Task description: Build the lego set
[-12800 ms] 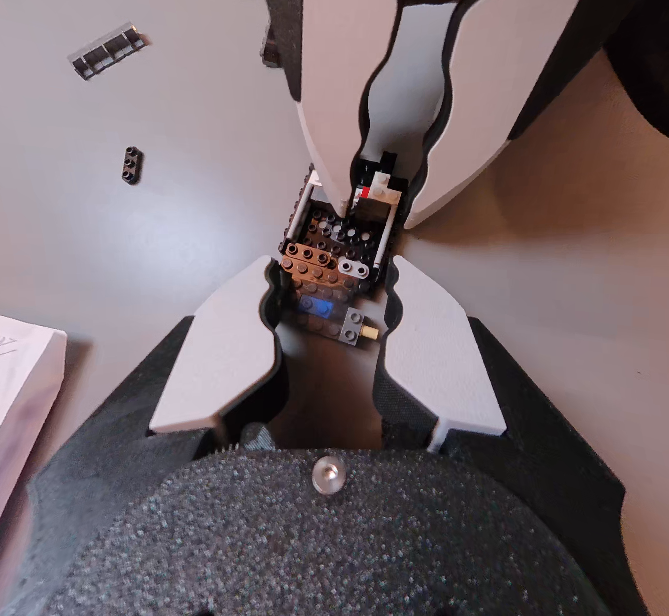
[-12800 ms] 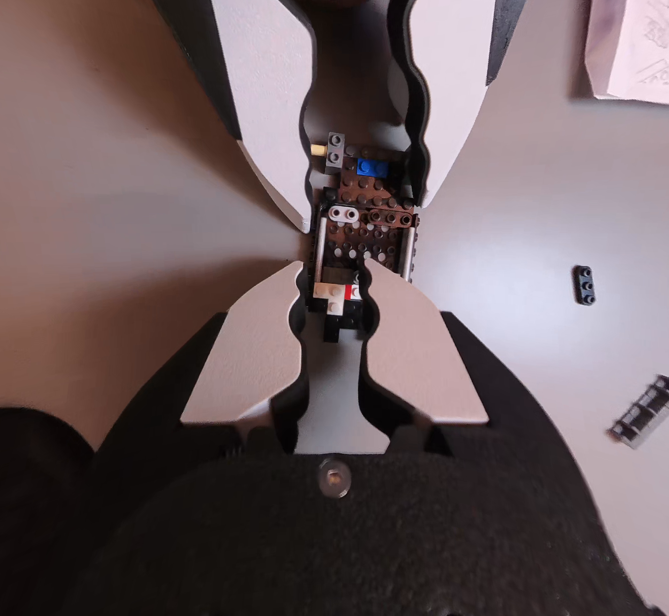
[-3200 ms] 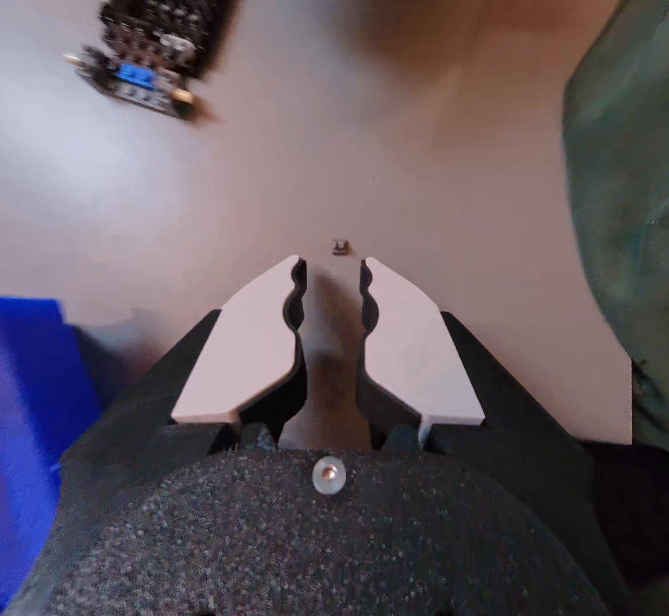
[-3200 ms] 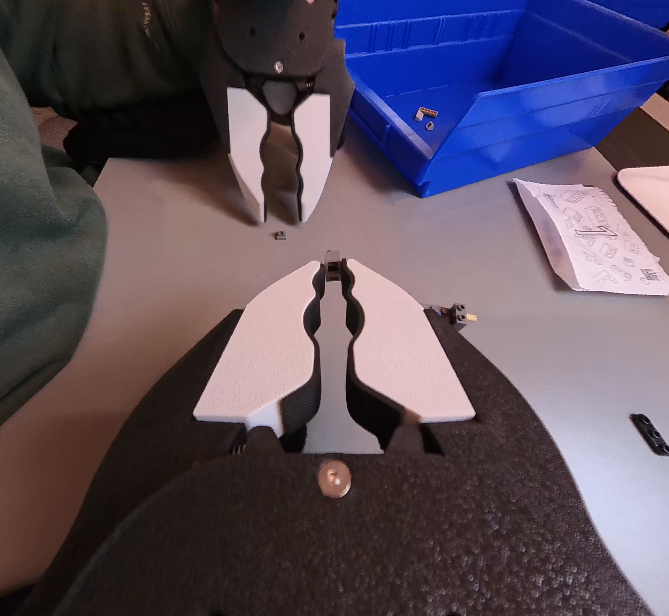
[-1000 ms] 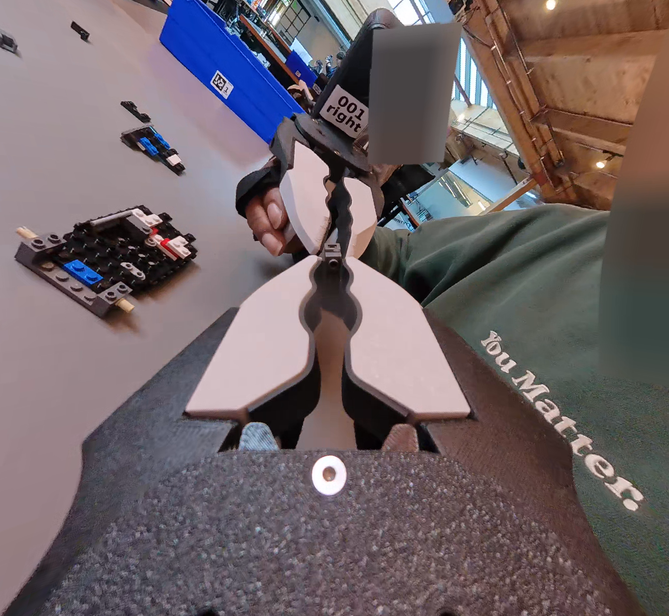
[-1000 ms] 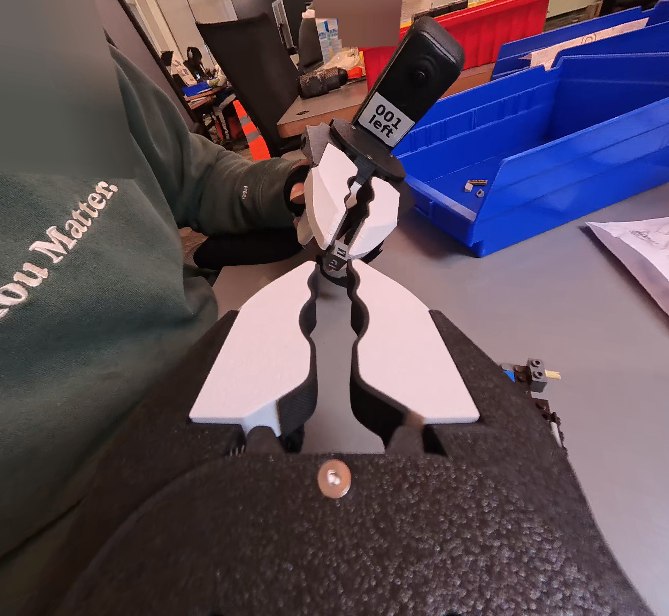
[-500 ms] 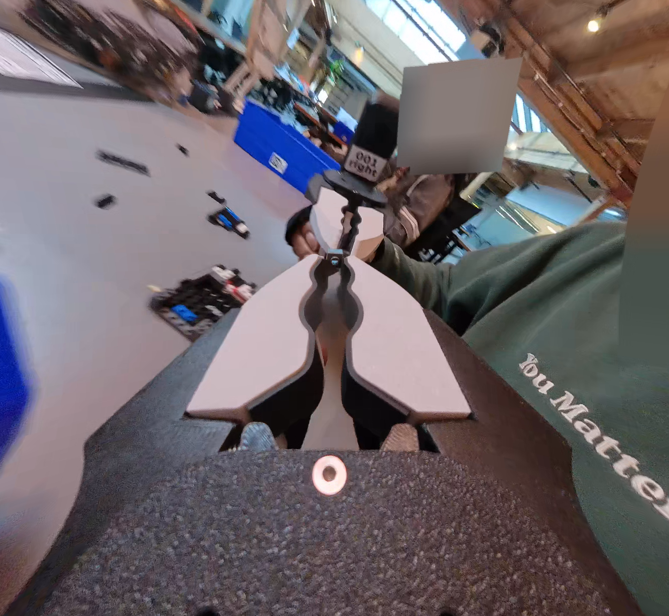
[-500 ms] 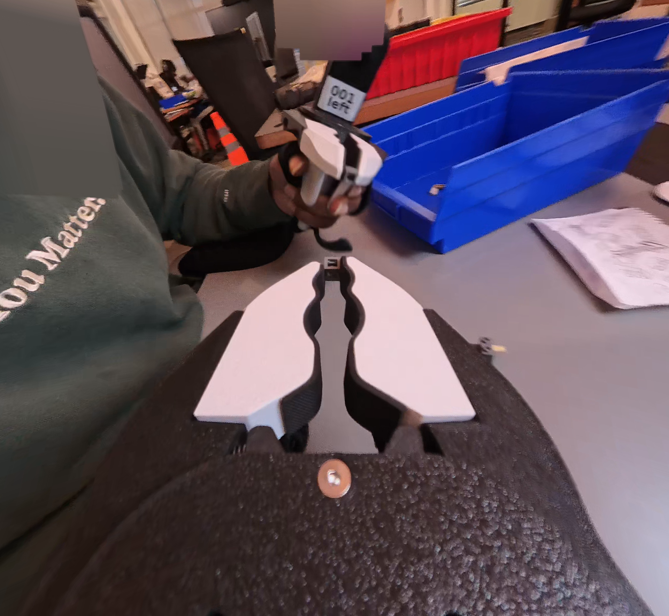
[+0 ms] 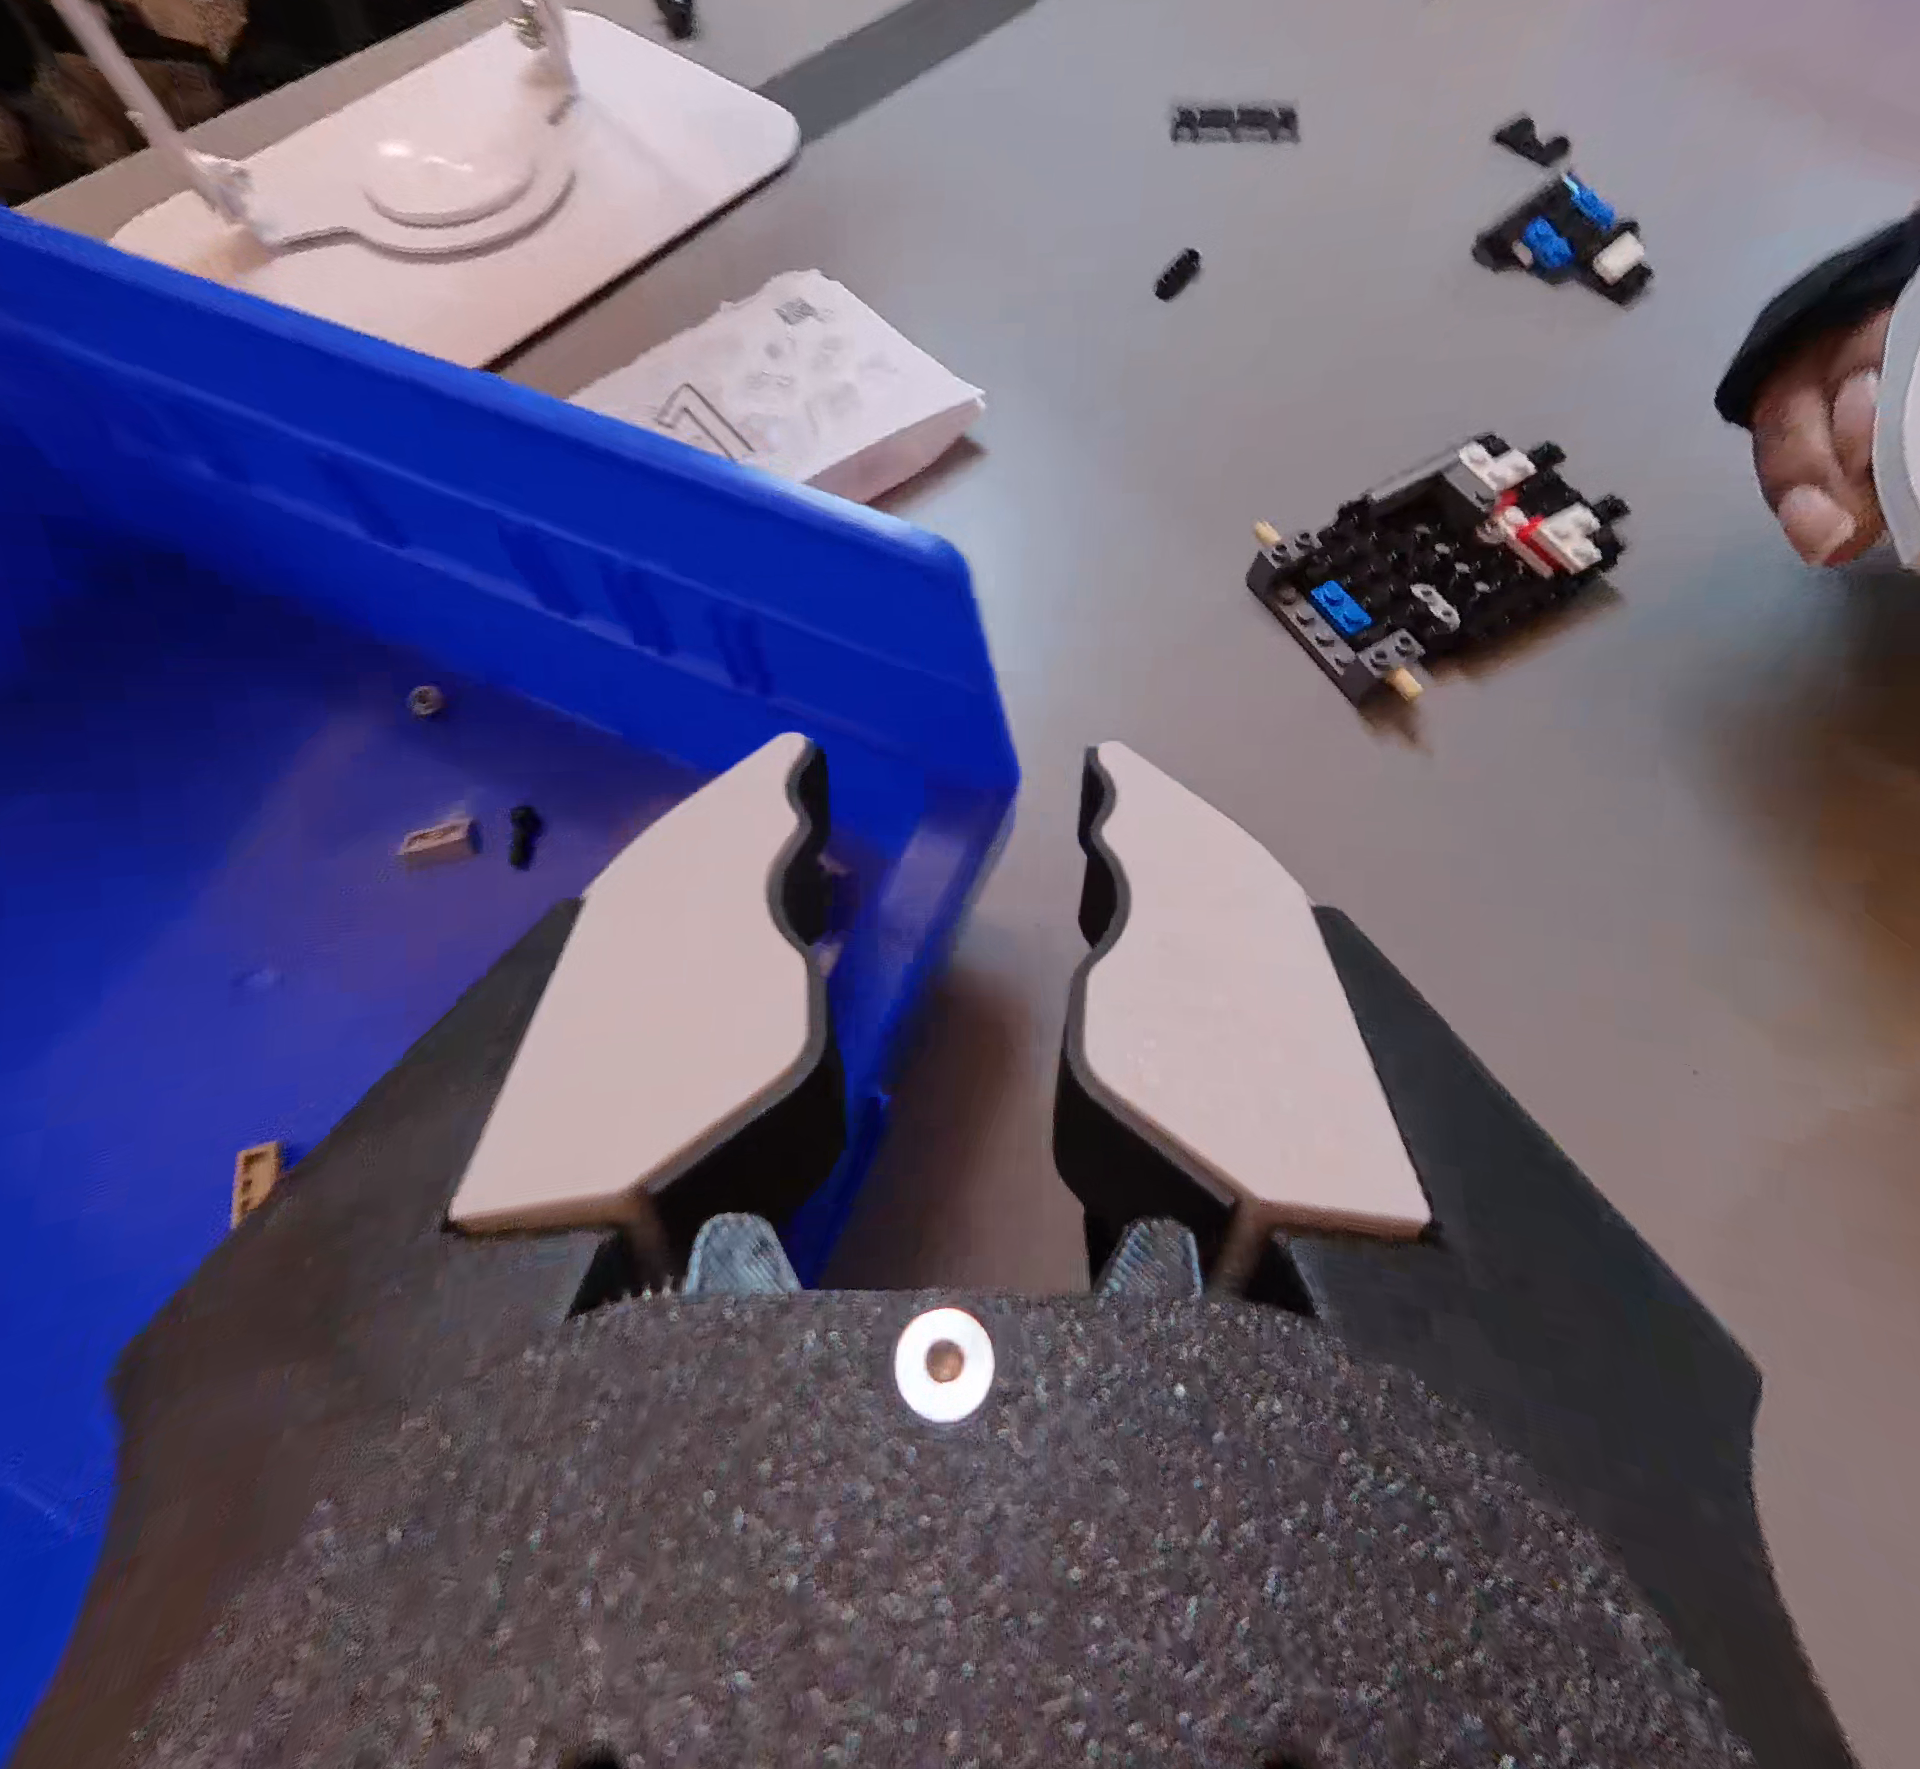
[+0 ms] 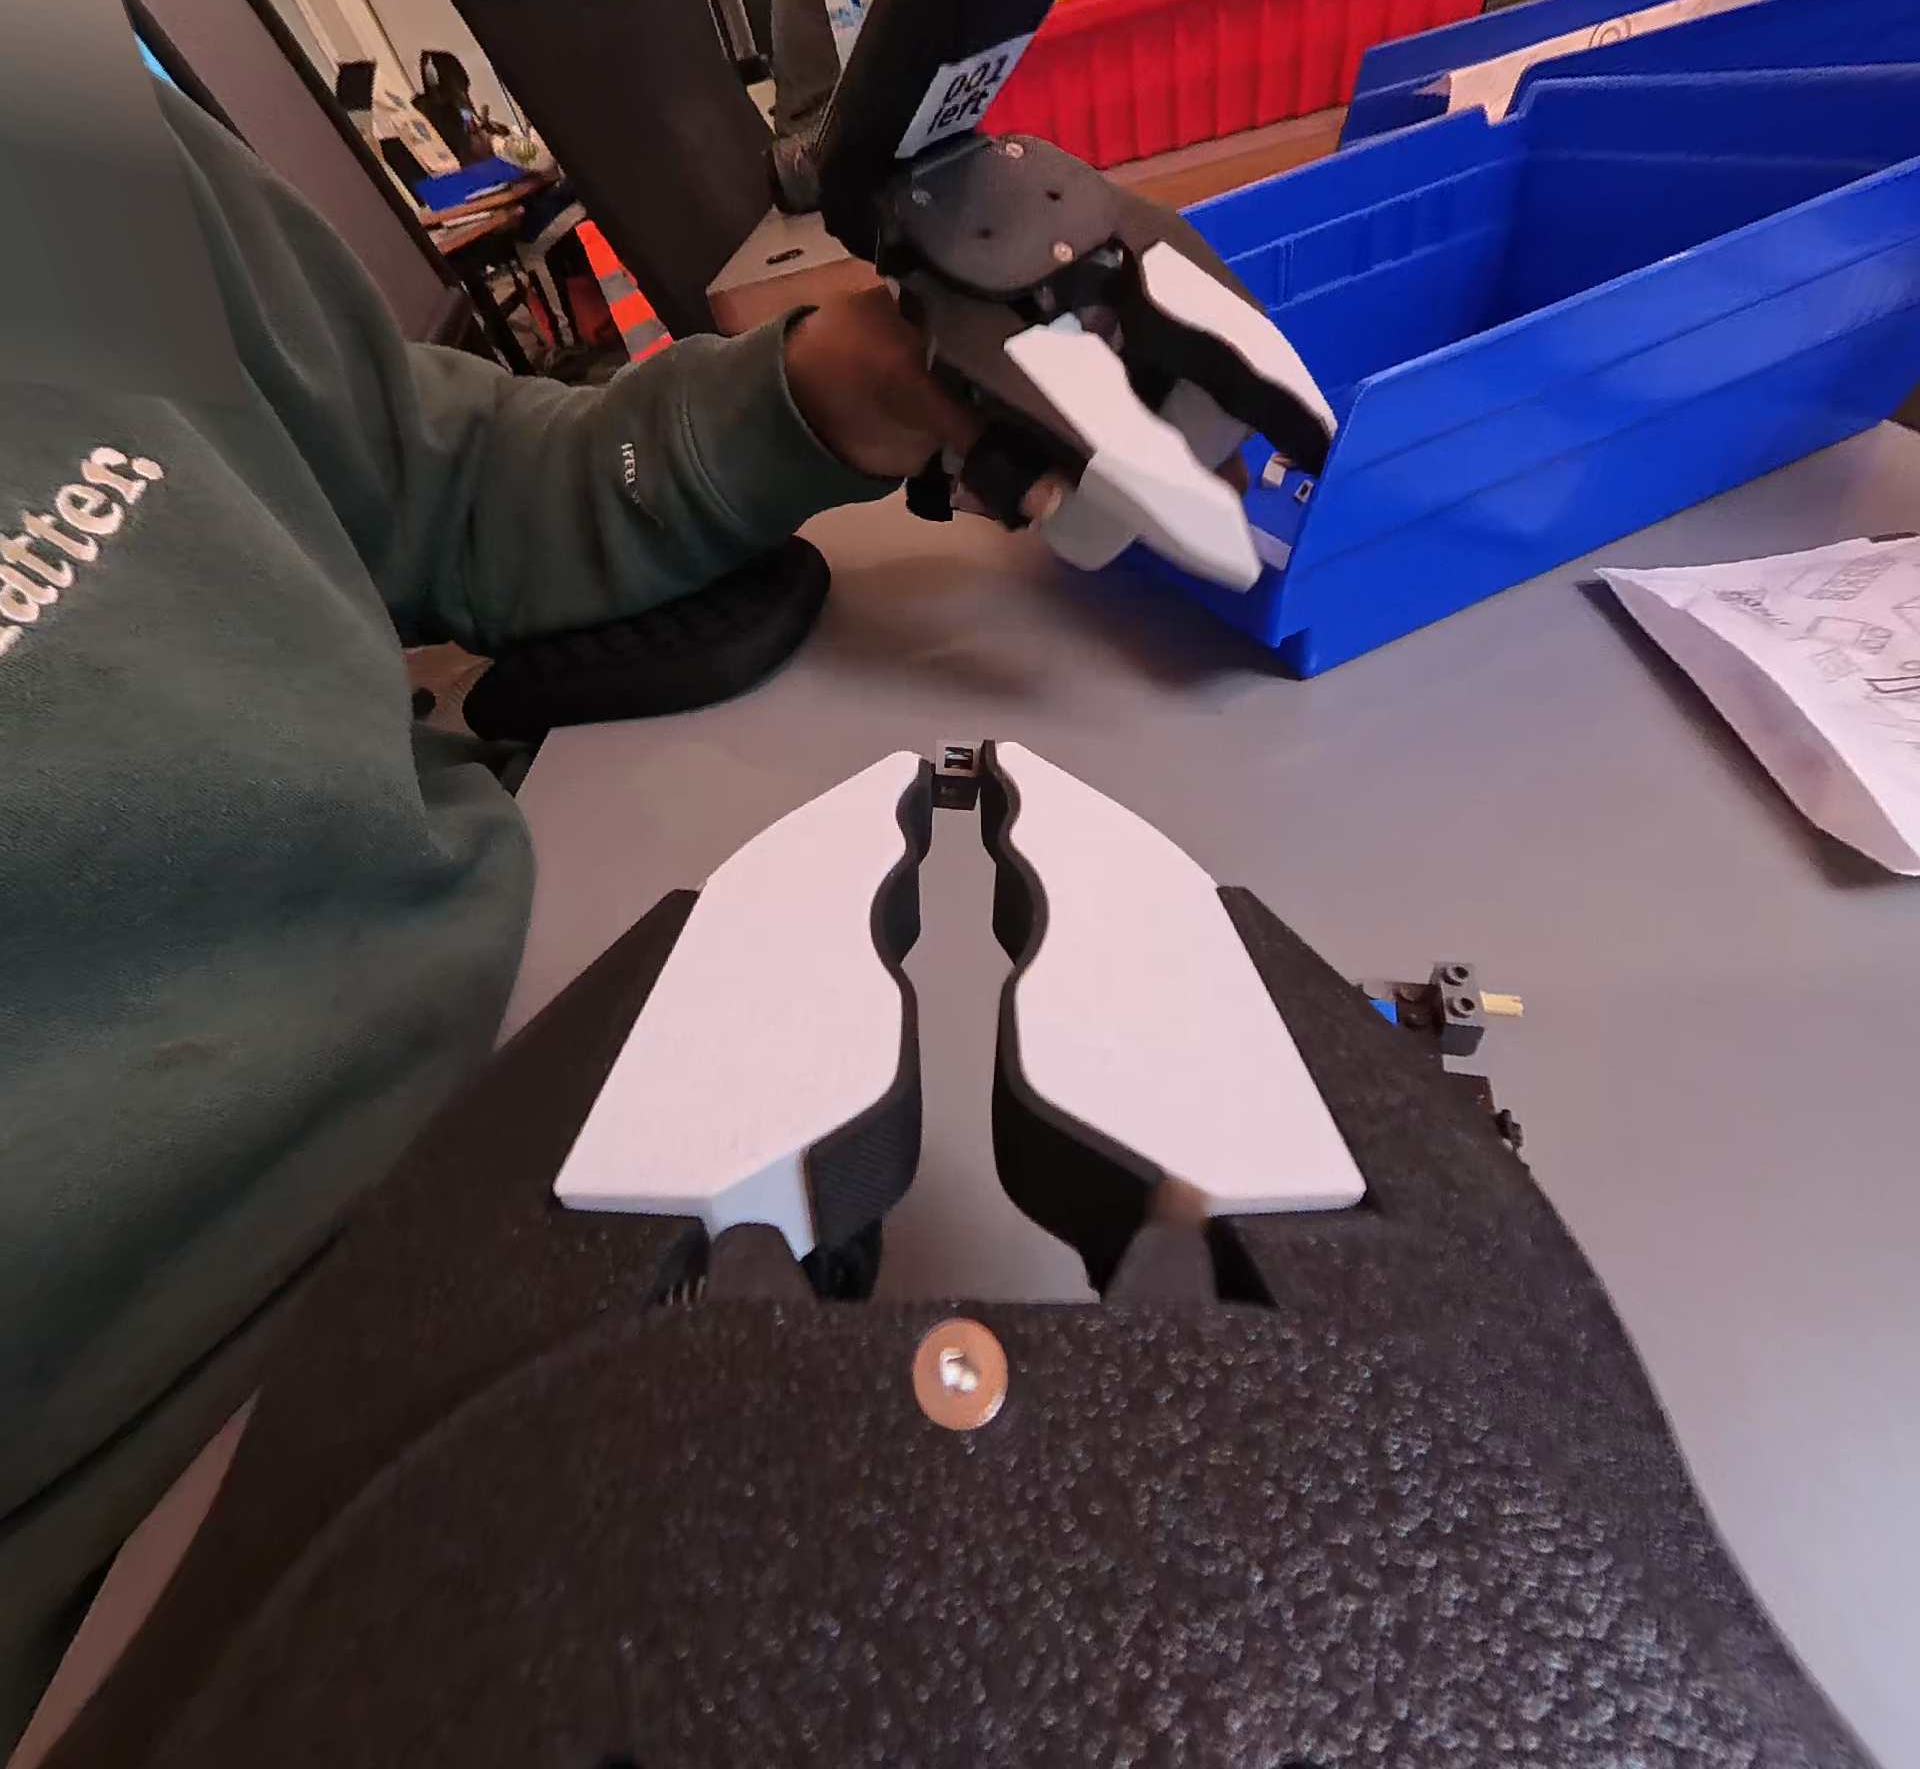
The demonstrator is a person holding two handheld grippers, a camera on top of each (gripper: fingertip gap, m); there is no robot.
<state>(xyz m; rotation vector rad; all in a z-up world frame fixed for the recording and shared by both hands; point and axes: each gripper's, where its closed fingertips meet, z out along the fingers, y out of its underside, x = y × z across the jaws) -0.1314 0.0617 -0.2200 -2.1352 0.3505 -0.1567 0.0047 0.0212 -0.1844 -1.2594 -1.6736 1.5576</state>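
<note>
In the left wrist view, your left hand-held gripper [image 9: 945,846] hangs with its jaws spread and nothing between them, straddling the near corner of the blue bin [image 9: 644,576]: one finger over the bin's inside, the other over bare counter [image 9: 1558,992]. A few small loose pieces [image 9: 442,841] lie on the bin floor just ahead of that finger. Out on the counter sits the black brick build [image 9: 1439,566], well apart from the gripper, with a smaller blue and black build [image 9: 1564,239] beyond it and scattered dark bits [image 9: 1234,124] farther off. A printed sheet [image 9: 790,384] lies against the bin's far wall, and a white stand base [image 9: 468,192] behind that. The bin wall is the nearest edge to mind; to the right the counter is open up to the build. In the right wrist view, your right hand-held gripper [image 10: 961,769] is pinching a small dark brick [image 10: 958,772] at its very tips, held above the counter [image 10: 1351,784]. A corner of the build [image 10: 1455,1007] peeks out at the right, beside the gripper body. Ahead, the left gripper [image 10: 1273,498] points down at the bin [image 10: 1610,389], and your sleeve [image 10: 468,493] fills the left. Clear counter lies between the brick and the bin. The brick is in hand but not joined to anything.
</note>
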